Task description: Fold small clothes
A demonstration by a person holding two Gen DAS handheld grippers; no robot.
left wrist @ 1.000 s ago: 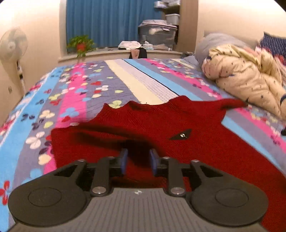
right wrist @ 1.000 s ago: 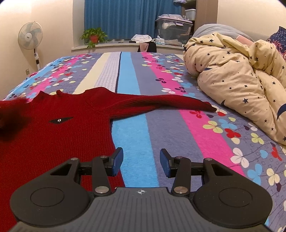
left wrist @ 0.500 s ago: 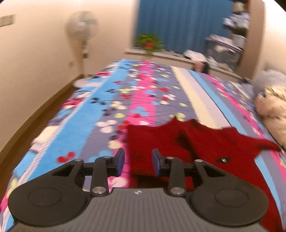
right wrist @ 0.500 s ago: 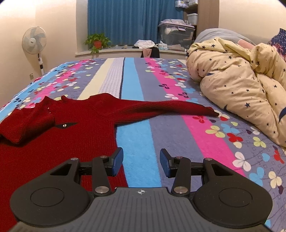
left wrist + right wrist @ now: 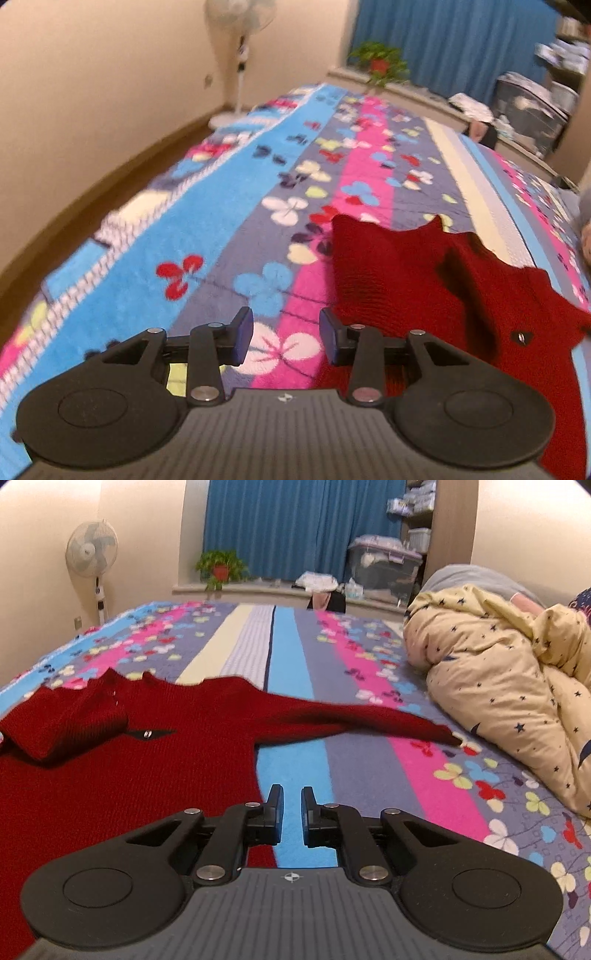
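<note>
One broad striped bedspread (image 5: 295, 686) with a flower print fills both views and serves as the ground for everything else; its bands run blue, pink, grey, cream and blue again toward the far window. At its far right, seen from the right wrist, a bulky cream quilt (image 5: 509, 701) with dark stars lies heaped on the bedspread, well apart from the garment. The red sweater (image 5: 122, 760) lies flat on the bedspread's near-left part in the right wrist view, and at the right side of the left wrist view (image 5: 436, 288). One sleeve (image 5: 62, 723) is folded inward across the chest, its end lying just beside a small dark badge (image 5: 149, 733). The other sleeve (image 5: 369, 723) stretches out straight over the blue, grey and pink bands, its cuff ending near the quilt.

The left gripper (image 5: 286, 338) hovers over the bedspread just beside the sweater's left edge, its fingers spread wide with nothing between them; the right finger sits over the red knit's margin. The right gripper (image 5: 292, 812) is poised above the bedspread's blue band at the sweater's right edge, its fingers drawn close with only a narrow slit between them, and nothing is pinched there.

Beyond the bedspread's far end stand a pedestal fan (image 5: 92, 554) at the left wall, a potted plant (image 5: 221, 568) on the sill, and blue curtains (image 5: 295, 528) behind it.
</note>
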